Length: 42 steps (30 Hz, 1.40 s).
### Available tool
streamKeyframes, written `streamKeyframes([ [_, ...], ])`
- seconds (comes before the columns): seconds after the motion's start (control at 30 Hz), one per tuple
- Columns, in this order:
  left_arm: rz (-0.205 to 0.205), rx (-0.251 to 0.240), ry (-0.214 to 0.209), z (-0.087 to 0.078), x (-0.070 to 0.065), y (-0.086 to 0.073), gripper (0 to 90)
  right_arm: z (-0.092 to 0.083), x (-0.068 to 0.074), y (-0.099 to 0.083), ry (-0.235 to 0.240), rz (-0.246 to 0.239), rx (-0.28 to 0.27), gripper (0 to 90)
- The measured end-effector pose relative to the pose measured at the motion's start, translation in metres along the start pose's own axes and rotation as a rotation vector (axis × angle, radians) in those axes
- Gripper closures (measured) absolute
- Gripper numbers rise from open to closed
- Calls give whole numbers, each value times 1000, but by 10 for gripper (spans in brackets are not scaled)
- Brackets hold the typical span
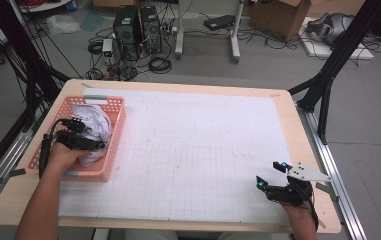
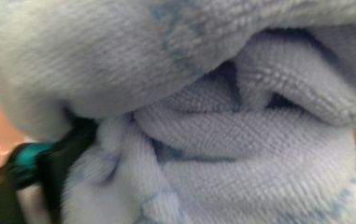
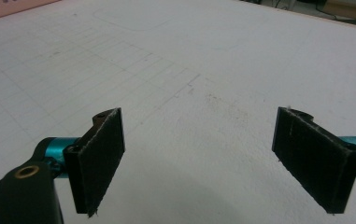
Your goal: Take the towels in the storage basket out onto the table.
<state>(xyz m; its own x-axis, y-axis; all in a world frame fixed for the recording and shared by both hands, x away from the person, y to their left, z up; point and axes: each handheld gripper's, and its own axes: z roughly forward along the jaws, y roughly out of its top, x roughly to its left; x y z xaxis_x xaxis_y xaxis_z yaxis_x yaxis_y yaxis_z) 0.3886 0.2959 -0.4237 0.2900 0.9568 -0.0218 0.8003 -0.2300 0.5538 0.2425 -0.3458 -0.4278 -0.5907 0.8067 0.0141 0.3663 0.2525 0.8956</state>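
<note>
Left tongs (image 1: 80,134) down in pink basket (image 1: 116,131) at tabletop's (image 1: 278,115) left edge, buried in pale blue towel (image 2: 222,140); cloth bunched between jaws, so looks like pinching towel. Right tongs (image 3: 199,158) spread wide, nothing between, hovering low over white grid mat (image 3: 175,56), near right corner.

In your left gripper view the towel (image 2: 241,140) sits so close that it runs past every edge, and its folds hide most of the jaws; you cannot tell how far apart they stand. In the high view your left gripper (image 1: 85,135) covers part of the towel in the basket (image 1: 119,120), and its tips are too small to read. Your forearms are cut off at the bottom edge.
</note>
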Motion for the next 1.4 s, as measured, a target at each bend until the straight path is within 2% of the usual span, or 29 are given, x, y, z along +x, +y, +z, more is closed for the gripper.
streamKeyframes([
  [0.23,-38,-2,-5,-6,0,1,321,0,0,0,-1,2,0,160],
  [0.3,-40,-7,-5,-7,0,1,365,-1,0,0,-2,1,-3,160],
  [0.4,-45,-12,-5,-8,1,2,400,-2,-1,0,-5,9,-5,161],
  [0.43,-65,-21,-12,-10,3,2,410,-3,-2,0,-8,13,-6,161],
  [0.47,-65,-21,-12,-10,3,2,424,-3,-2,0,-8,13,-6,161],
  [0.5,-87,-40,-13,-12,4,2,432,-3,-3,0,-12,15,-10,161],
  [0.67,-98,-84,-31,-18,5,2,449,-4,-3,0,-13,17,-11,161],
  [0.7,-111,-118,-46,-22,7,1,450,-4,-3,0,-14,21,-9,161],
  [0.73,-111,-118,-46,-22,7,1,450,-4,-3,0,-14,21,-9,161],
  [0.8,-120,-162,-53,-26,8,1,451,-4,-3,0,-15,20,-13,161],
  [0.83,-137,-199,-68,-31,9,1,450,-5,-4,0,-14,27,-15,161],
  [0.87,-137,-199,-68,-31,9,1,450,-5,-4,0,-14,27,-15,161],
  [0.9,-153,-236,-80,-35,10,0,450,-5,-4,0,-17,32,-18,161],
  [0.93,-153,-236,-80,-35,10,0,450,-5,-4,0,-17,32,-18,161],
  [0.97,-153,-270,-79,-40,10,-1,450,-6,-5,-1,-18,34,-21,161],
  [1.0,-153,-270,-79,-40,10,-1,450,-6,-5,-1,-18,34,-21,161],
  [1.03,-144,-306,-80,-45,10,-3,450,-6,-5,-1,-19,30,-21,161],
  [1.07,-144,-306,-80,-45,10,-3,450,-6,-5,-1,-19,30,-21,161],
  [1.1,-131,-341,-80,-50,10,-5,450,-6,-5,0,-18,32,-25,161],
  [1.13,-131,-341,-80,-50,10,-5,450,-6,-5,0,-18,32,-25,161],
  [1.17,-137,-385,-79,-55,11,-7,450,-7,-5,0,-17,31,-27,160],
  [1.2,-137,-385,-79,-55,11,-7,450,-7,-5,0,-19,31,-28,160],
  [1.23,-143,-434,-90,-60,13,-10,450,-7,-5,0,-19,30,-28,161],
  [1.27,-143,-434,-90,-60,13,-10,450,-7,-5,0,-19,28,-28,161],
  [1.3,-143,-480,-91,-65,13,-13,450,-7,-5,0,-20,30,-28,161],
  [1.33,-143,-480,-91,-65,13,-13,449,-7,-5,0,-20,30,-28,161],
  [1.37,-142,-530,-101,-69,13,-17,449,-8,-4,0,-21,34,-30,160],
  [1.4,-139,-555,-101,-71,13,-18,449,-8,-4,1,-20,31,-31,161],
])
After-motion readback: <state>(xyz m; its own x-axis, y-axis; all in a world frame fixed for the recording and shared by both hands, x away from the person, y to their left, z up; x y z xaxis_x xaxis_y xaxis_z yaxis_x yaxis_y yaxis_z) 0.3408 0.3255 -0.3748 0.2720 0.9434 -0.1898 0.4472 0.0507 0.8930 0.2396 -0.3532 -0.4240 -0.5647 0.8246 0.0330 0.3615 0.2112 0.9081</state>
